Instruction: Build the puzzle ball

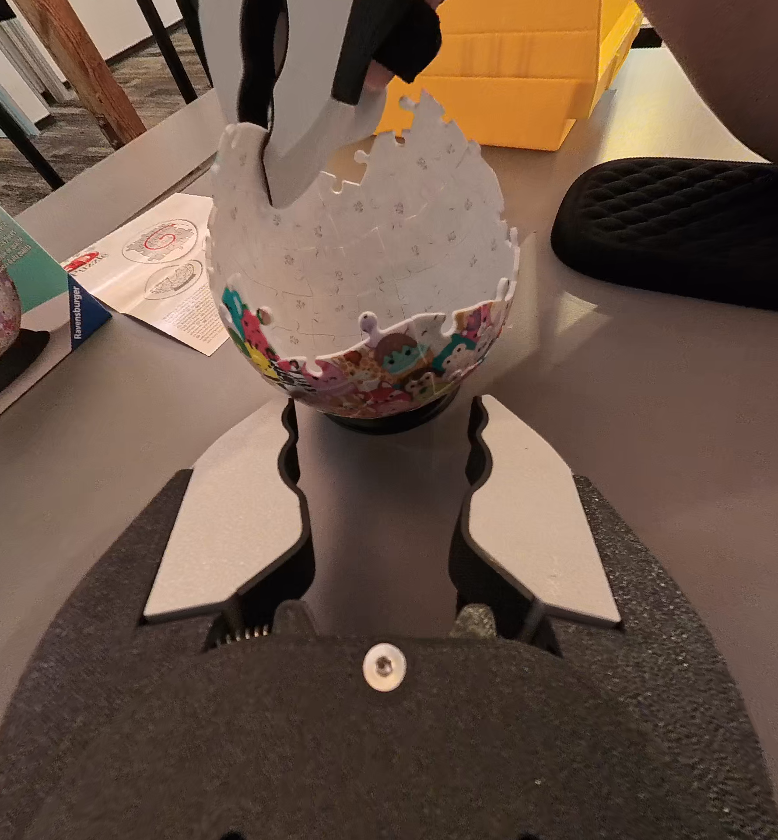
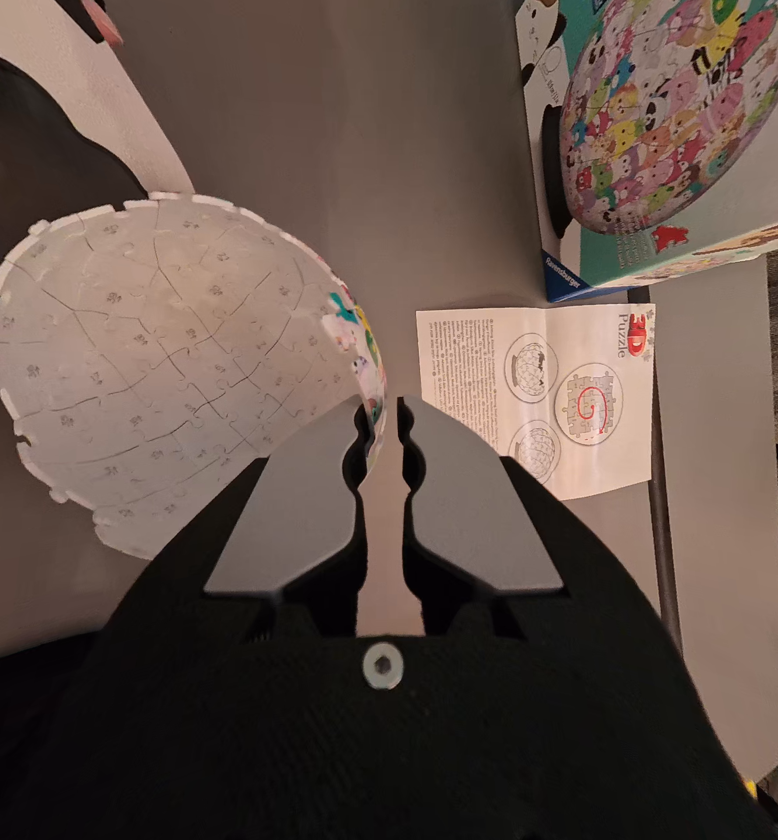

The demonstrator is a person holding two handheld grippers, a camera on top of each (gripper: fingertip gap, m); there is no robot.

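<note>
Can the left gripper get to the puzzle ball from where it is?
Probably yes. The left gripper is open and points straight at the puzzle ball, with only bare table between them. The right gripper pinches the far rim, not this side.

The puzzle ball [image 1: 360,291] looks like smooth plastic, matt white inside and glossy with colour print outside. The left gripper [image 1: 385,409] has a rough, grainy black body, smooth matt grey finger plates and a shiny metal screw [image 1: 383,668]. The table [image 1: 651,409] is smooth matt grey. The leaflet [image 2: 537,400] is slightly glossy folded paper, the box [image 2: 678,150] printed card, the far yellow box [image 1: 514,77] matt cardboard, and the black pad [image 1: 682,232] quilted cloth.
</note>
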